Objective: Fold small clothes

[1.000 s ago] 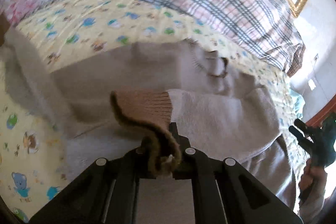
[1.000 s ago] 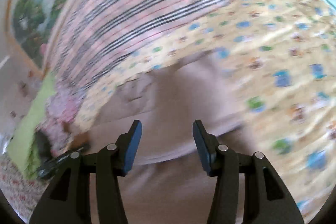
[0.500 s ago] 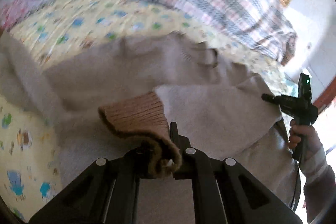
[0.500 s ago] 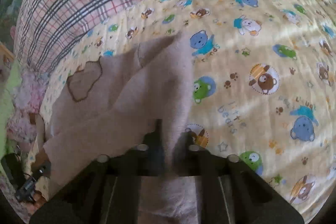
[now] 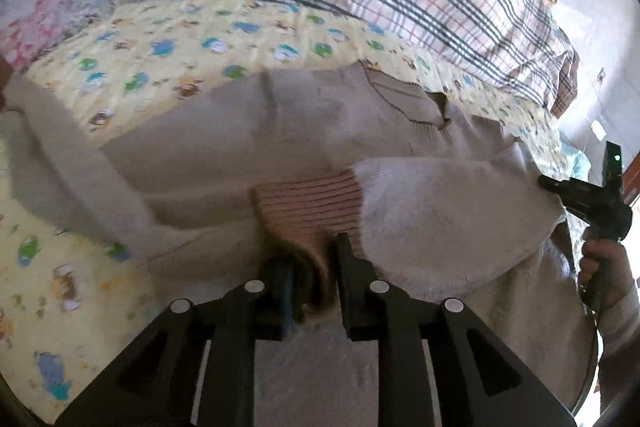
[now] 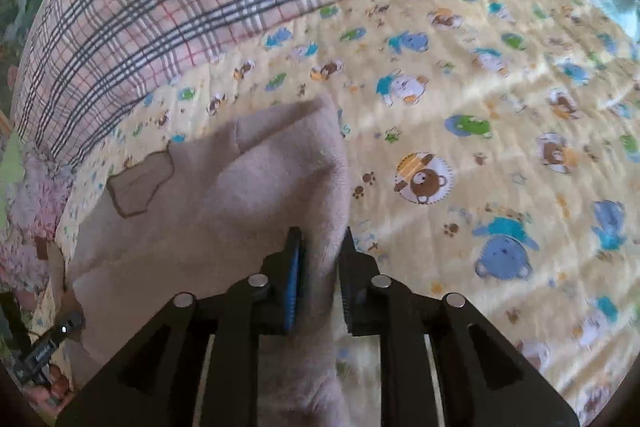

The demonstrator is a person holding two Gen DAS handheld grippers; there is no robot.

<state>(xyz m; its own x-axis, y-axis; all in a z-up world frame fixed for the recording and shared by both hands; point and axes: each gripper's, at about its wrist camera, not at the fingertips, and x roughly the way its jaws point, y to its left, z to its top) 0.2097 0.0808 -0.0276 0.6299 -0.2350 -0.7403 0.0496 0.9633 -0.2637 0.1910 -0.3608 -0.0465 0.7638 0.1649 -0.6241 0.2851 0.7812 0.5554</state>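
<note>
Only the left wrist view shows the sweater (image 5: 280, 131) whole, spread across mid-frame on the quilt (image 5: 168, 59), its brown cuff (image 5: 308, 203) folded over the body. The left gripper (image 5: 312, 267), at bottom center, is clamped on that cuff. The right wrist view shows only one edge of the sweater (image 6: 256, 195), left of center; the right gripper (image 6: 320, 263) is closed on that edge.

Faint blue lettering is showing on the yellow cartoon-bear printed cotton bedsheet (image 6: 460, 131), too blurred for reading.
</note>
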